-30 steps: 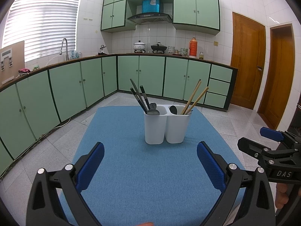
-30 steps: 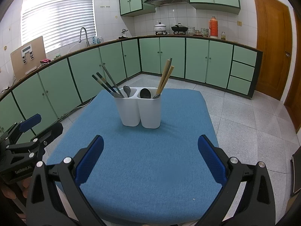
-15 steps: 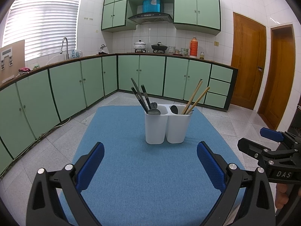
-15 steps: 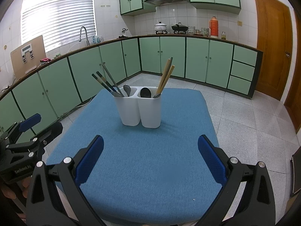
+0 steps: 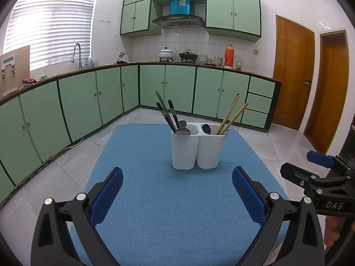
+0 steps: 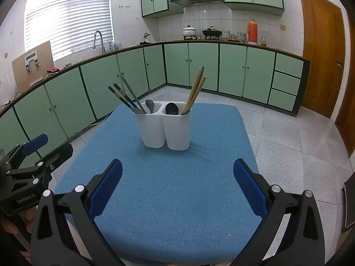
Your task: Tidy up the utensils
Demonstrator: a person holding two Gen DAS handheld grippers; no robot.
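Both claws hang wide open and empty over the near edge of the blue cloth-covered tabletop (image 5: 168, 217): left claw (image 5: 177, 190), right claw (image 6: 177, 181). Straight ahead of each, well apart, stands the white two-compartment plastic holder (image 6: 166, 130). It looks light and tippy. Its dark chopsticks (image 5: 165, 113) and wooden chopsticks (image 5: 231, 115) are thin, stiff and probably slippery; pinch them high on the shafts. The spoons (image 6: 172, 108) sit low.
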